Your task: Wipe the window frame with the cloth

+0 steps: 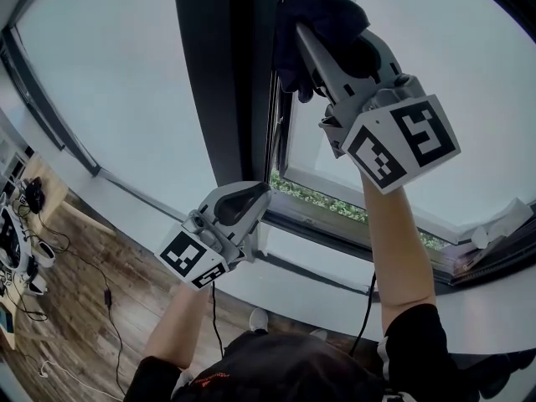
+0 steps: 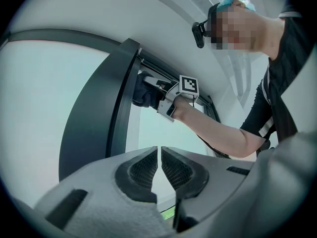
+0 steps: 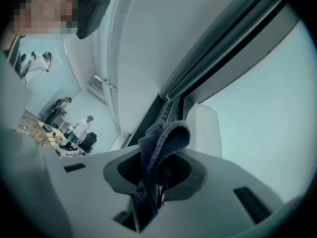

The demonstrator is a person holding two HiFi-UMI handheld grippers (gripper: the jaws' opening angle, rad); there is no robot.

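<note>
**Step in hand: wiping.** The right gripper [image 1: 308, 33] is raised to the upper part of the window frame [image 1: 219, 74], with its jaws clamped on the cloth [image 1: 322, 8]. The bunched cloth lies at the right edge of the dark upright post. In the right gripper view the jaws close on a fold of the cloth [image 3: 163, 143]. The fold stands up in a loop above the pads and points toward the far channel of the frame [image 3: 171, 103]. It is not certain from these views whether the cloth presses on the frame or sits just off it. The left gripper [image 1: 255, 198] hangs lower, near the bottom rail [image 1: 314, 223] and well apart from the cloth. Its jaws meet with only a hairline slit between the pads [image 2: 143, 170], and they hold nothing.

**Next move (a judgement).** A steady stroke along the upright seems called for. The cloth would need to be pushed into the narrow groove, with a grip firm enough that the fold cannot slip out.

**Materials and shapes.**
- **Cloth:** dark, thick, limp and napped like towelling.
- **Frame:** dark, hard and smooth, made of long straight rails with a ridged inner channel.
- **Glass [image 1: 126, 82]:** pale and flat.
- **Grippers:** matt grey moulded shells with black ribbed pads, each carrying a marker cube [image 1: 402, 141] of black and white squares.
</note>
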